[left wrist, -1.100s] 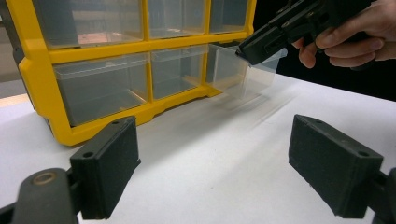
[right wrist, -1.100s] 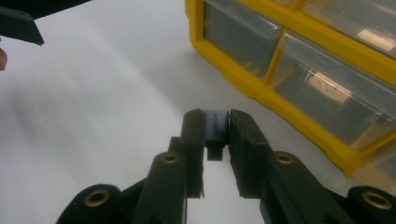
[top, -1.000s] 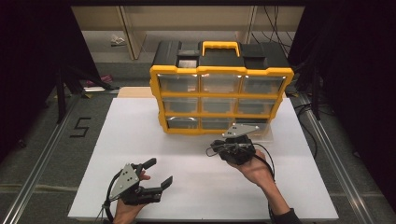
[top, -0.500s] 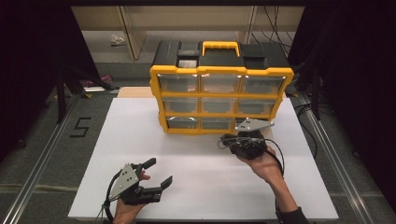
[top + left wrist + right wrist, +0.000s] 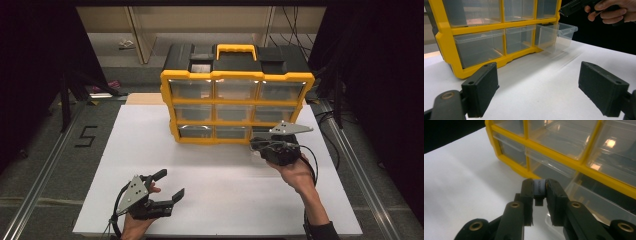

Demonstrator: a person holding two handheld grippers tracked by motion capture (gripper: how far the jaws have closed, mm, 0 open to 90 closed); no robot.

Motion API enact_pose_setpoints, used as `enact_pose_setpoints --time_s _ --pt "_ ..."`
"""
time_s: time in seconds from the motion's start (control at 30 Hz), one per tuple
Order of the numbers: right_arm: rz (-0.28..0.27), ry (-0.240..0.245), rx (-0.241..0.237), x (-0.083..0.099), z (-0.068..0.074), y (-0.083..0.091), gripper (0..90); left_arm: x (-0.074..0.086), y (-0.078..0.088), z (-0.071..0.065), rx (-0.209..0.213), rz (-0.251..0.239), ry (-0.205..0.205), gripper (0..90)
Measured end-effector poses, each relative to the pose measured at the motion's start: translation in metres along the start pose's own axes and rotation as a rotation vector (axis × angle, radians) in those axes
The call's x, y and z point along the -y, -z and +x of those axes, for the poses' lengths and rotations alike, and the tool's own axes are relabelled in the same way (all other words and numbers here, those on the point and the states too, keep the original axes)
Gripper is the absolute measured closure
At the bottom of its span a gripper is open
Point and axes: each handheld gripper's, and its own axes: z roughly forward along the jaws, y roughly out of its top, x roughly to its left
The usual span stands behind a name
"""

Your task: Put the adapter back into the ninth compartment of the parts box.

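we see the white table (image 5: 215, 200) with wide bare room across its front and left; its near edge runs just below our wrists, and dark floor drops away on both sides. the yellow organizer (image 5: 237, 107) stands upright toward the back of the table, its right end close to the table's right edge.

our left hand-held gripper (image 5: 170, 187) rests low near the front left corner, its jaws standing well apart with nothing between them; in the left gripper view bare table lies between the pads (image 5: 481, 87).

our right hand-held gripper (image 5: 257, 144) sits just in front of the organizer's bottom right corner. in the right gripper view its jaws are pressed together on a small grey piece (image 5: 539, 188), with a dark tab showing under it; we cannot tell what the piece is.

compared with a second ago, the right hand-held gripper has shifted to the right along the organizer's front and slightly up, from near the bottom middle drawer to the bottom right one. the left one has kept its place.

the organizer holds three rows of three clear drawers. the bottom right drawer (image 5: 555, 35) is pulled out, tilting forward over the table, and looks empty in the left gripper view. the other drawers sit flush; we cannot make out anything inside them.
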Motion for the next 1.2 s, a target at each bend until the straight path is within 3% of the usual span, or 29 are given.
enact_pose_setpoints --time_s 0.5,1.2 --pt "-0.019 -0.060 0.059 0.005 -0.025 0.012 76.6 0.000 0.000 0.000 0.000 0.000 -0.001 15.9" --pt "0.005 -0.100 0.108 0.016 -0.042 0.006 76.5 0.000 0.000 0.000 0.001 0.001 -0.003 15.9"
